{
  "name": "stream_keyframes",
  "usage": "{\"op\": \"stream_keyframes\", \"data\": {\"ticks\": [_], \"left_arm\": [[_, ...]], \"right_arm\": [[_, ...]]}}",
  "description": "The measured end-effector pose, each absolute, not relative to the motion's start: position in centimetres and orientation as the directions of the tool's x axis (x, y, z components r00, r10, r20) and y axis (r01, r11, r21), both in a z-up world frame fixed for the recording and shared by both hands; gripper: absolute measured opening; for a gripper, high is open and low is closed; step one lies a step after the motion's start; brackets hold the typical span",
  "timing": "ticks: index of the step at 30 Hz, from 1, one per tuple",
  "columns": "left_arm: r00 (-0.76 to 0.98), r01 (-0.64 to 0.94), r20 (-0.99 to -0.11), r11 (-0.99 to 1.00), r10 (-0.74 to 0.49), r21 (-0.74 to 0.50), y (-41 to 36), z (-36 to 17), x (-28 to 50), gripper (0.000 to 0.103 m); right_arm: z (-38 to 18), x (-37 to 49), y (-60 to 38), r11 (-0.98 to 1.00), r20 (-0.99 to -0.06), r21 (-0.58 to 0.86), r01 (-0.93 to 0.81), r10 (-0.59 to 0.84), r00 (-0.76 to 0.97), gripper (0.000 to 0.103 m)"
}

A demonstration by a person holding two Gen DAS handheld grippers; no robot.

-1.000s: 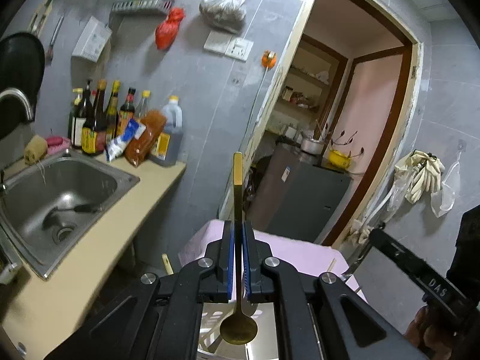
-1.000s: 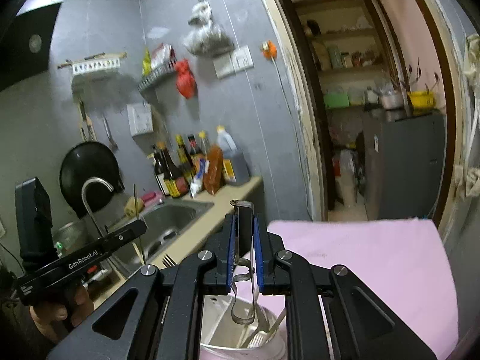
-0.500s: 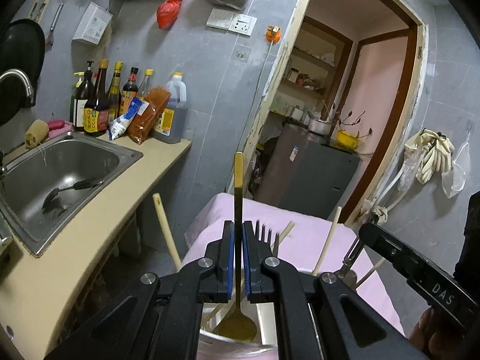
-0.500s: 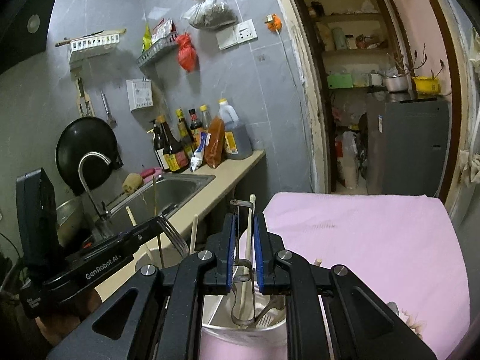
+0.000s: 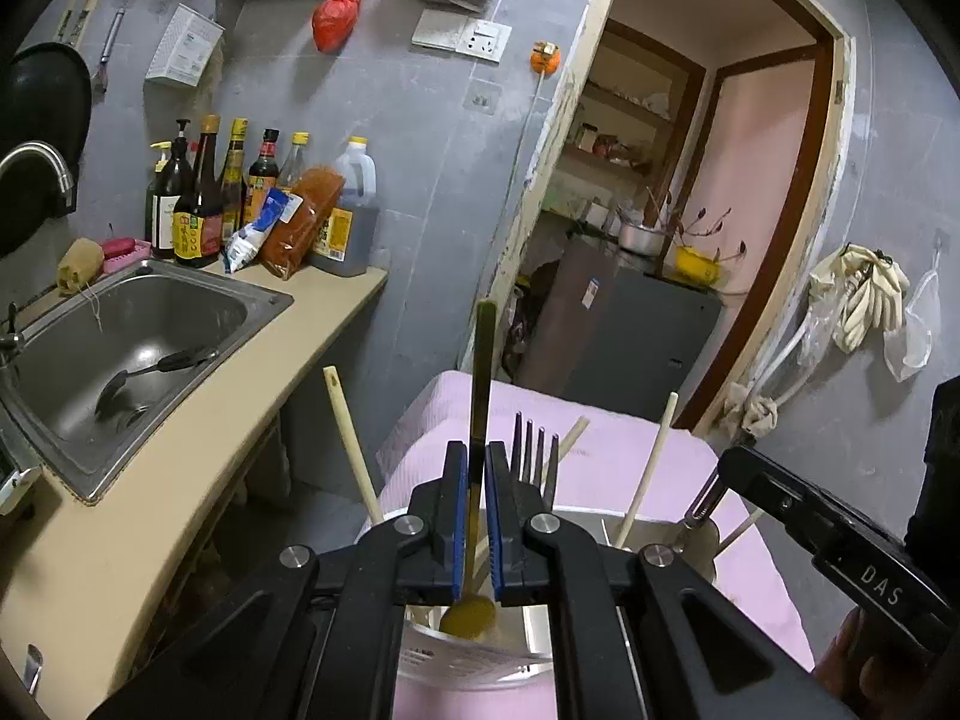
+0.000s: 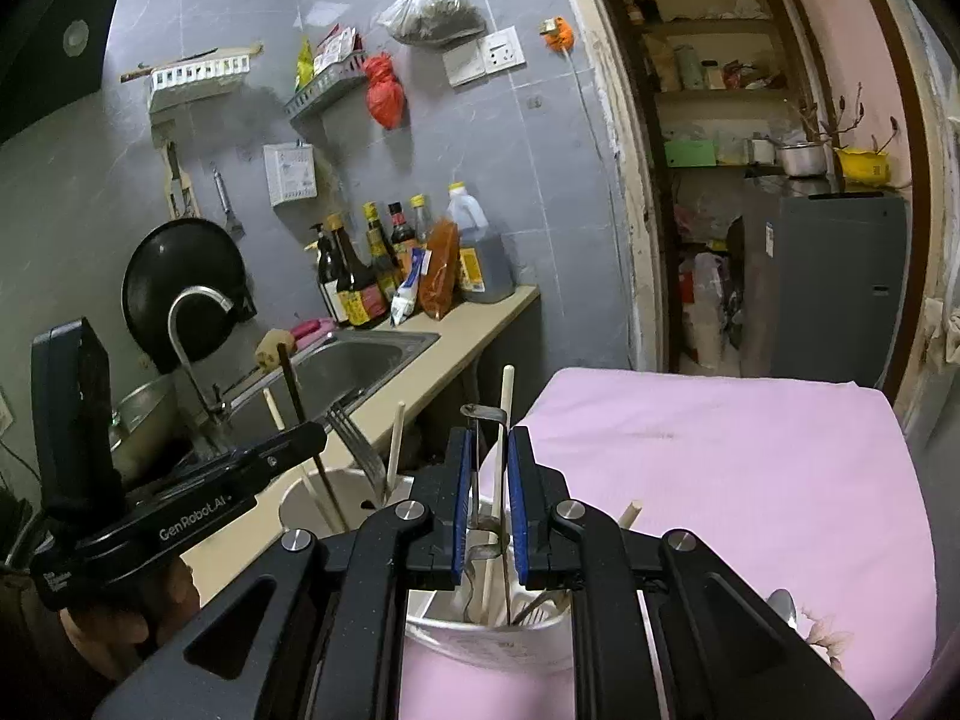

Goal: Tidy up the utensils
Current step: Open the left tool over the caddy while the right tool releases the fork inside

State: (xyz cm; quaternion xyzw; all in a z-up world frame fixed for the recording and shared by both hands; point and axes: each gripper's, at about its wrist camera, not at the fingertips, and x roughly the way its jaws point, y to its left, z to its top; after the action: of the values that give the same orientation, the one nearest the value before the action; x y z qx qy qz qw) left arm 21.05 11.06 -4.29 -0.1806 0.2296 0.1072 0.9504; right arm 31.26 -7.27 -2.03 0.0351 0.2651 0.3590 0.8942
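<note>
1. Utensils mostly stand in the white holder just below both hand-held grippers, on the pink-covered table.
2. Left hand-held gripper: jaws pinched nearly shut on a gold spoon, bowl down at the holder's mouth, handle up ahead of the jaws.
3. Right hand-held gripper: jaws nearly shut, holding a hooked steel utensil with its lower end inside the holder.
4. Progress, as I judge it: well along; both held pieces only need releasing. One more spoon lies on the table, right of the right hand-held gripper, and seems left to do.
5. Count: one fork and about four pale sticks in the holder; two pieces held; one holder.
</note>
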Motion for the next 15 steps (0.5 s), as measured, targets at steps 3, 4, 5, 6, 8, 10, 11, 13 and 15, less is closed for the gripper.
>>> {"op": "stream_keyframes", "data": {"ticks": [3, 4, 5, 6, 8, 10, 11, 13, 15], "left_arm": [[0.862, -0.279, -0.495, 0.914, 0.105, -0.293, 10.9, -4.4, 21.0, 0.006], [0.859, -0.28, -0.501, 0.914, 0.102, -0.295, 10.8, -4.4, 21.0, 0.006], [0.856, -0.281, -0.507, 0.913, 0.1, -0.295, 10.8, -4.5, 20.9, 0.006], [0.854, -0.278, -0.511, 0.914, 0.095, -0.295, 10.7, -4.5, 20.8, 0.006], [0.853, -0.275, -0.514, 0.916, 0.092, -0.292, 10.5, -4.4, 20.6, 0.006], [0.853, -0.27, -0.514, 0.918, 0.089, -0.289, 10.2, -4.1, 20.4, 0.007], [0.853, -0.269, -0.514, 0.92, 0.09, -0.286, 10.0, -3.9, 20.3, 0.007], [0.855, -0.262, -0.512, 0.922, 0.085, -0.284, 9.6, -3.6, 20.3, 0.007], [0.856, -0.253, -0.511, 0.926, 0.08, -0.279, 9.2, -3.2, 20.3, 0.008]], "right_arm": [[-2.0, 31.1, -7.7, 0.742, -0.459, 0.256, -0.619, 0.657, 0.598, 0.017], [-1.9, 31.1, -7.8, 0.742, -0.458, 0.261, -0.618, 0.658, 0.598, 0.019], [-1.8, 30.9, -8.0, 0.742, -0.453, 0.264, -0.617, 0.66, 0.599, 0.025], [-1.6, 30.8, -8.3, 0.742, -0.447, 0.264, -0.617, 0.661, 0.603, 0.029], [-1.2, 30.6, -8.8, 0.742, -0.435, 0.264, -0.617, 0.662, 0.61, 0.03], [-0.8, 30.4, -9.3, 0.747, -0.428, 0.261, -0.611, 0.657, 0.62, 0.03], [-0.7, 30.3, -9.6, 0.749, -0.425, 0.262, -0.608, 0.655, 0.624, 0.03], [-0.2, 30.1, -10.4, 0.758, -0.413, 0.263, -0.597, 0.647, 0.641, 0.032], [0.3, 29.9, -11.5, 0.773, -0.396, 0.262, -0.578, 0.632, 0.666, 0.042]]}}
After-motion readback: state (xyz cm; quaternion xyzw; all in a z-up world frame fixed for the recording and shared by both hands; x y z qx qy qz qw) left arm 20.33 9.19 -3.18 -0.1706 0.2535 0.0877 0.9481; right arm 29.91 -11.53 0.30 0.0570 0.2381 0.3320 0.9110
